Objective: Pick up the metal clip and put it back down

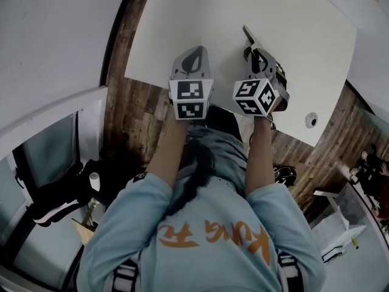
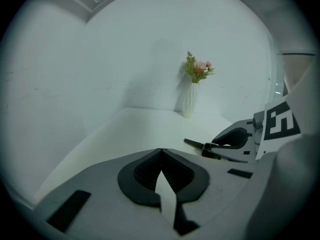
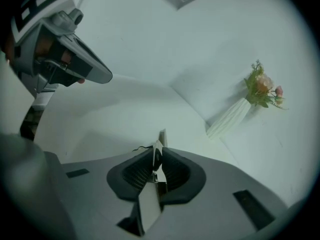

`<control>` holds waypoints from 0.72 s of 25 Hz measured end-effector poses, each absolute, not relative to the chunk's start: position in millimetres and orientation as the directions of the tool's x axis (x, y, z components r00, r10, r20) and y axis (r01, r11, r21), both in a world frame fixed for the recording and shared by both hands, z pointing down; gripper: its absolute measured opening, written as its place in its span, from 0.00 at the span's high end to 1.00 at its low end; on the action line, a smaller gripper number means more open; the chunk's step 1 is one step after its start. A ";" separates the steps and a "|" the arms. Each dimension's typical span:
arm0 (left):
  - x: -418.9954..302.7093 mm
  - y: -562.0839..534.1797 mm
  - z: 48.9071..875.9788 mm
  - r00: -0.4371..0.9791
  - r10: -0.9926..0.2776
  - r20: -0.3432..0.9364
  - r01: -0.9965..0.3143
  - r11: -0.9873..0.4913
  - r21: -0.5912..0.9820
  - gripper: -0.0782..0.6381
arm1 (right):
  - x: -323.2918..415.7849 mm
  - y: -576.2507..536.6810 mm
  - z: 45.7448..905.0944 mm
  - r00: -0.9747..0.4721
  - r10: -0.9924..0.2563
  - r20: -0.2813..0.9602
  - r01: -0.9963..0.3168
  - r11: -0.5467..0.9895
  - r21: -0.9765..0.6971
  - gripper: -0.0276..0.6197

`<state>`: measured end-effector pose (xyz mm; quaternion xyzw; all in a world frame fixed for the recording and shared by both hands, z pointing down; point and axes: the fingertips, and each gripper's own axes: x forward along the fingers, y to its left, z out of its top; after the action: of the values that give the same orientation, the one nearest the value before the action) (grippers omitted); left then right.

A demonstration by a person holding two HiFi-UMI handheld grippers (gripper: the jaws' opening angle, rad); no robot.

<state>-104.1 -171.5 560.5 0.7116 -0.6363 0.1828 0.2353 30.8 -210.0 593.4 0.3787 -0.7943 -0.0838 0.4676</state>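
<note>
A thin dark metal clip [image 1: 248,34] sticks out ahead of my right gripper [image 1: 254,52] over the white table [image 1: 316,53]. In the right gripper view the clip [image 3: 160,143] stands edge-on between the black pads, which lie against it on both sides. The left gripper view shows the clip [image 2: 196,144] jutting from the right gripper's tip [image 2: 214,148], low over the table. My left gripper [image 1: 193,58] is beside it on the left, with its jaws [image 2: 161,151] shut and nothing between them.
A white ribbed vase of flowers [image 2: 190,100] [image 3: 231,117] stands at the table's far end against the wall. A small round white object [image 1: 311,120] lies near the table's right corner. Dark wooden floor [image 1: 130,114] borders the near edge.
</note>
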 end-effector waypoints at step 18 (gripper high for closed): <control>-46.8 -216.2 466.0 0.261 -0.906 0.333 -0.964 -0.228 0.137 0.86 | 64.7 -243.0 451.5 -0.557 -0.771 0.308 -0.827 0.548 -0.123 0.81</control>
<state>-46.8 -216.2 466.0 0.7781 -0.6007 0.0915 0.1590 64.7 -243.0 451.5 0.4579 -0.8729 0.1279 0.1095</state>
